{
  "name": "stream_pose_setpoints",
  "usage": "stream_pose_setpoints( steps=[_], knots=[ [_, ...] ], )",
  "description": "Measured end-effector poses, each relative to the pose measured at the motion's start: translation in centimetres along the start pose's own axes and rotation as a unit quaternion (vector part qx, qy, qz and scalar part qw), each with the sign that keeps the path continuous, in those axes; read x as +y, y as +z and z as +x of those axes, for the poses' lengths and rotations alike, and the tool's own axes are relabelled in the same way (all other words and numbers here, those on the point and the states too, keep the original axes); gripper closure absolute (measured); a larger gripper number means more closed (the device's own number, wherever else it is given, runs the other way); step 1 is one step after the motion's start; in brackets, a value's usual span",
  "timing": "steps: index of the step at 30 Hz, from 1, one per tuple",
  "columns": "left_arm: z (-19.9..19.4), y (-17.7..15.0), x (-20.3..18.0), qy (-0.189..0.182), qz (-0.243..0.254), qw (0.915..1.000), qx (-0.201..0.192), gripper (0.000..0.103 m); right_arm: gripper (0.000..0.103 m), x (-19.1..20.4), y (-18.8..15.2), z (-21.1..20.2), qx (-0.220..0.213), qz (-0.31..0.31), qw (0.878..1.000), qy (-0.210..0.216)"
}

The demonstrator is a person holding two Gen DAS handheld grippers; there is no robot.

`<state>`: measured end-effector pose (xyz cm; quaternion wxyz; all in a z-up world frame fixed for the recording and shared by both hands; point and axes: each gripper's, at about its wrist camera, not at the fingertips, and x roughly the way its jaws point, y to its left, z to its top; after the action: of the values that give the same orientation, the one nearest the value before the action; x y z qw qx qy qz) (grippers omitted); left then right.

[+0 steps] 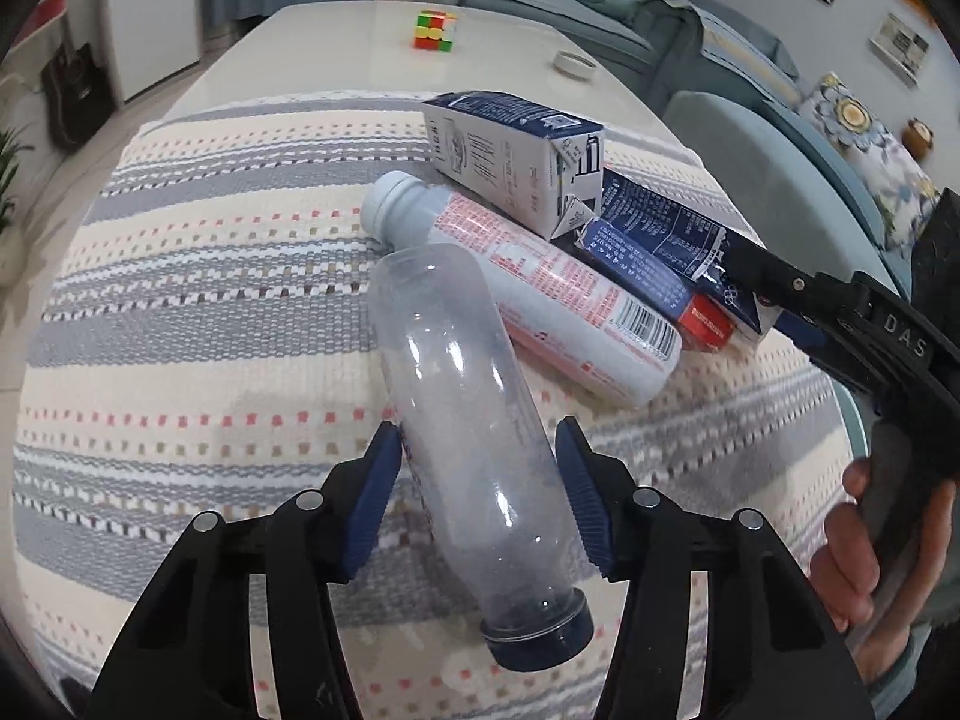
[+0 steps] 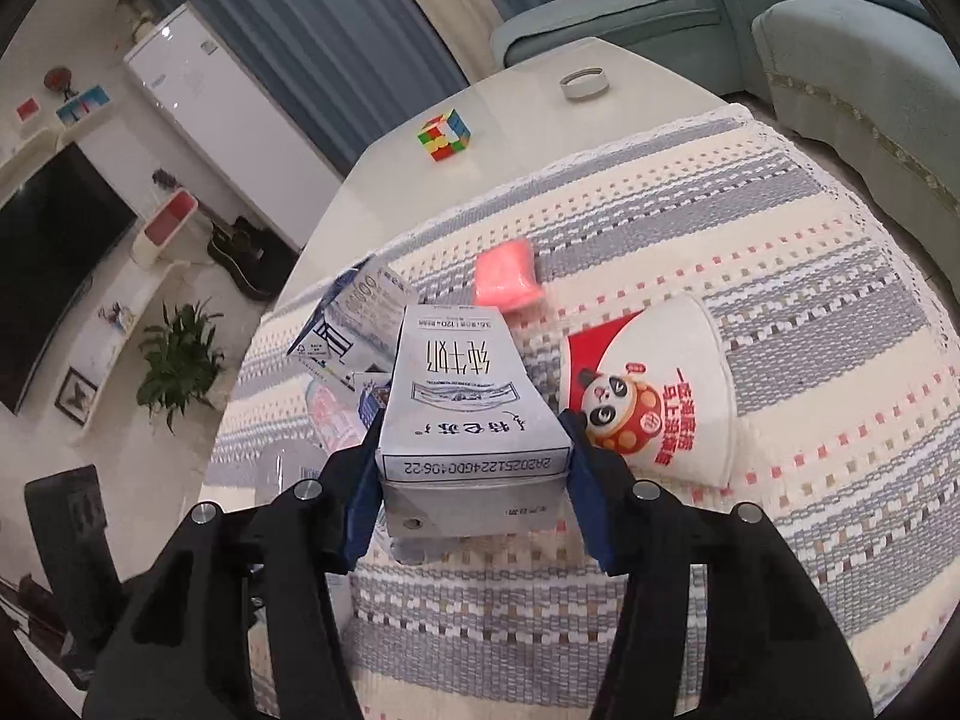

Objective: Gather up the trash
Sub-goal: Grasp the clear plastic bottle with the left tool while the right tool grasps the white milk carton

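Observation:
A clear plastic bottle (image 1: 474, 420) with a dark blue cap lies tilted on a white bottle with pink print (image 1: 540, 282). My left gripper (image 1: 480, 474) is shut on the clear bottle, a blue pad against each side. A white and dark blue milk carton (image 2: 474, 408) sits between the pads of my right gripper (image 2: 474, 480), which is shut on it. In the left wrist view that carton (image 1: 678, 240) lies in a pile with another upright carton (image 1: 516, 162) and a small blue and red box (image 1: 648, 288); my right gripper (image 1: 762, 294) reaches in from the right.
A paper cup with a panda print (image 2: 654, 396) and a pink wad (image 2: 507, 282) lie on the striped woven cloth (image 2: 780, 252). Beyond it a colour cube (image 2: 445, 135) and a white ring (image 2: 585, 84) sit on the white table. A hand (image 1: 870, 534) grips the right handle. A teal sofa (image 2: 840, 60) stands alongside.

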<state>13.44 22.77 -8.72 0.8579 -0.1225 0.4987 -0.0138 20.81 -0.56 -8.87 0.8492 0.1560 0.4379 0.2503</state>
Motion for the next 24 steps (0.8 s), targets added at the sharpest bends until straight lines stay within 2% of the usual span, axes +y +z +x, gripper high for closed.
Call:
stream_pose_setpoints(
  steps=[6,15,18,20,21,22,24],
  knots=[
    [-1.0,-1.5,0.8,-0.011,-0.007,0.9999,-0.001,0.051,0.052,0.6,-1.1,-1.6,-0.008,-0.037,0.999,-0.029],
    [-0.5,-3.1,0.9,-0.026,-0.046,0.9986,0.006,0.047,0.052,1.2,-5.2,-9.0,-0.035,-0.124,0.985,-0.113],
    [-0.3,-3.3,0.4,-0.008,-0.050,0.9987,0.004,0.046,0.052,0.6,-6.4,-10.5,-0.028,-0.135,0.981,-0.139],
    [-0.3,-3.5,-0.3,0.048,-0.040,0.9979,-0.014,0.046,0.052,0.2,-7.1,-11.0,-0.016,-0.143,0.978,-0.154],
    [-0.3,-3.5,-0.8,0.065,-0.029,0.9972,-0.022,0.051,0.052,0.0,-7.6,-11.2,-0.007,-0.151,0.976,-0.159],
    [-0.2,-3.4,-1.0,0.071,-0.023,0.9970,-0.022,0.055,0.052,-0.1,-7.9,-11.1,0.001,-0.155,0.975,-0.161],
    [0.0,-3.3,-1.4,0.076,-0.014,0.9968,-0.021,0.056,0.052,-0.6,-8.8,-10.7,0.027,-0.158,0.973,-0.166]
  ],
)
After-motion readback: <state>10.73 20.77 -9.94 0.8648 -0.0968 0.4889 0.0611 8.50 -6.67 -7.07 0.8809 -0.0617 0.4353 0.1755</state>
